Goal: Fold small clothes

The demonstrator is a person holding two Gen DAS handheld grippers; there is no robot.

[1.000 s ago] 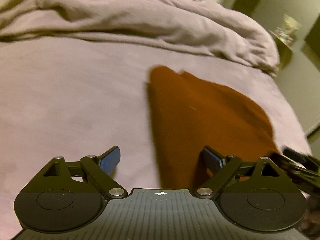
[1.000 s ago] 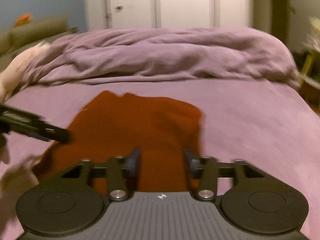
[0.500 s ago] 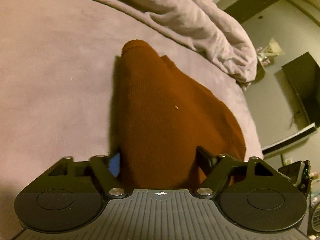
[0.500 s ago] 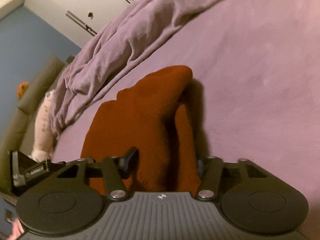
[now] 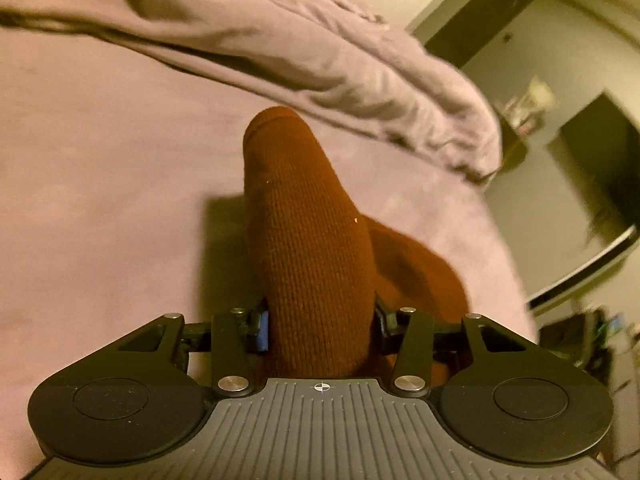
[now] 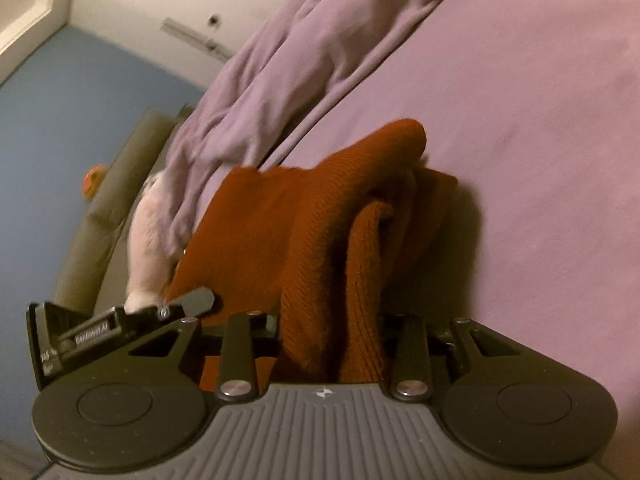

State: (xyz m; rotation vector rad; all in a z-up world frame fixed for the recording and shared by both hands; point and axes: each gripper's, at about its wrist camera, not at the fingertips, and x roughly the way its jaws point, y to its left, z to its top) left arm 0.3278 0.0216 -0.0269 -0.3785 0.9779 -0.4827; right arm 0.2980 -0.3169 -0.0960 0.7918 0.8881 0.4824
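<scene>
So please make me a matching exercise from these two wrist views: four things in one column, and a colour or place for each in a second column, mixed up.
Column one:
1. knitted garment
2. bed sheet
3. wall
4. bunched blanket

Column two:
A. blue, seen only in the right wrist view
B. rust-brown, bunched between the closing jaws of both grippers
C. heaped along the far side of the bed
D. flat, pale purple, under the garment

Pairs: 1-B, 2-D, 3-A, 4-C
</scene>
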